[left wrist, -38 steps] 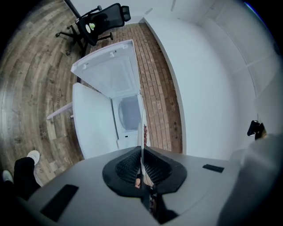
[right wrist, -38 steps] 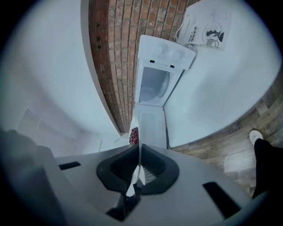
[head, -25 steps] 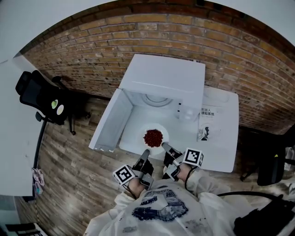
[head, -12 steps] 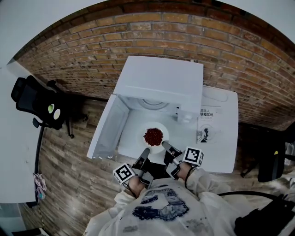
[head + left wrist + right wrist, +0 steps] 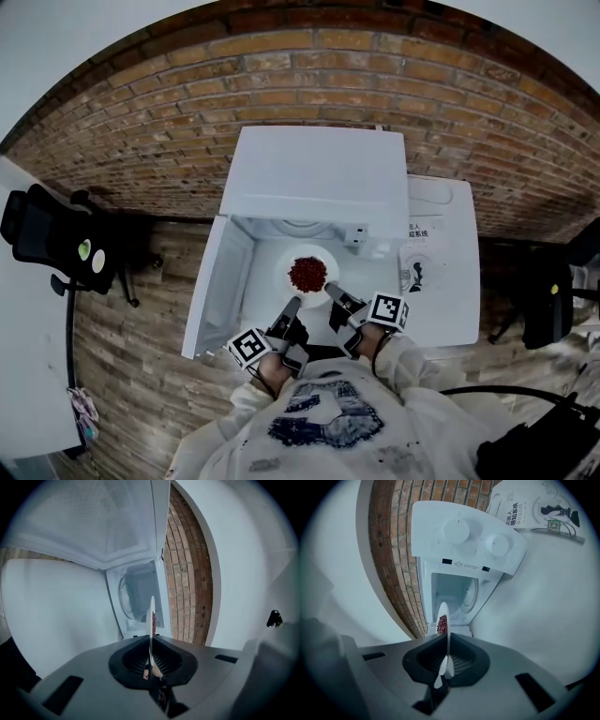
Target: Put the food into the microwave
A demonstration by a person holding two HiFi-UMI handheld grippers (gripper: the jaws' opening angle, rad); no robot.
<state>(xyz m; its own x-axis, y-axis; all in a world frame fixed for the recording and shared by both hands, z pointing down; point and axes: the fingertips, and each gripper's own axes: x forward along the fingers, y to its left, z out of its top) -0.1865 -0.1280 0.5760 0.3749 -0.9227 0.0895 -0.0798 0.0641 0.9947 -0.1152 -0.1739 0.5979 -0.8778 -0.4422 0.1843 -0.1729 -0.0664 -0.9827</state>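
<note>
The plate (image 5: 286,272) of red food (image 5: 308,272) has moved up the frame since a second ago and now sits at the open microwave's (image 5: 314,173) mouth. It lies flat, food upward. The left gripper (image 5: 292,306) and right gripper (image 5: 331,292) both clamp its near rim, side by side at lower centre and pointing up-frame.

One microwave (image 5: 314,173), one plate (image 5: 284,272) of food (image 5: 307,272), two grippers (image 5: 293,302) (image 5: 330,289), one leaflet (image 5: 419,258).
</note>
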